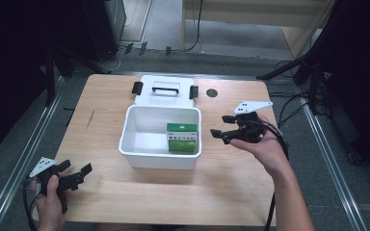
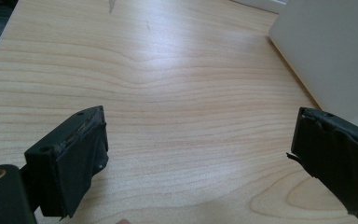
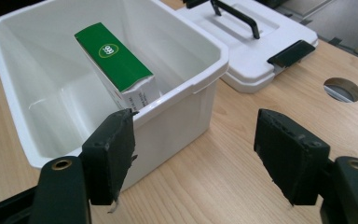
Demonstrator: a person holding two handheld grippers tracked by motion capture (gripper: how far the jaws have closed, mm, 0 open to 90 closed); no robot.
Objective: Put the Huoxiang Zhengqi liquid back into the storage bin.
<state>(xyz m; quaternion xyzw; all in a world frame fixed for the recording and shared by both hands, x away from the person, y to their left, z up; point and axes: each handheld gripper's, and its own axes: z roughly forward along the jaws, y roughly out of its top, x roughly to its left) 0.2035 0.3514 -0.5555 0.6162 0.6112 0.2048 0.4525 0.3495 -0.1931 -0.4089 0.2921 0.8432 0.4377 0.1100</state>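
A white bin stands open in the middle of the wooden table, with a green and white box standing inside against its right wall. The bin's white lid, with a black handle and two black latches, lies flat on the table just beyond it. The left gripper hovers at the near left corner, jaws apart and empty. The right gripper is held just right of the bin, jaws apart and empty too.
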